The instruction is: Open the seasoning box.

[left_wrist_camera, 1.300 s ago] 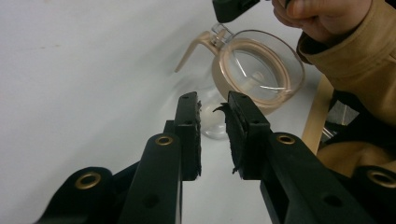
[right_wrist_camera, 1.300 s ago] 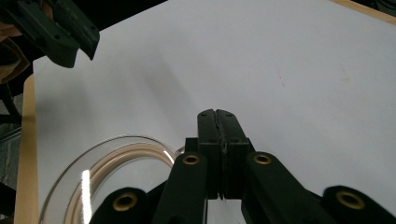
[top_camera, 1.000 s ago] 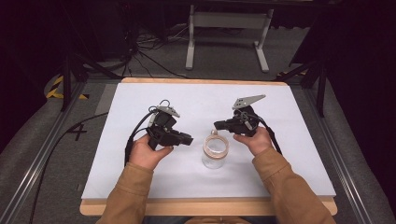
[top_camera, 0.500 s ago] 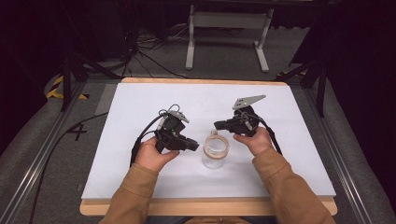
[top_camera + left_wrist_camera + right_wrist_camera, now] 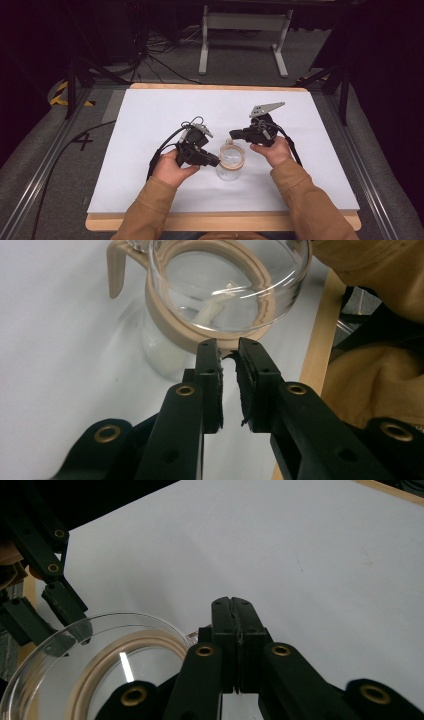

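Clear glass jar (image 5: 229, 165), beige collar, upright

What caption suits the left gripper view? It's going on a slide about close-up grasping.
Left gripper, jaws slightly parted, at the tan collar of a clear glass jar on a white table.

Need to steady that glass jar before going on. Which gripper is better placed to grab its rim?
Probably the left gripper: its jaws stand slightly apart right at the jar's tan collar. The right gripper is shut, beside the rim.
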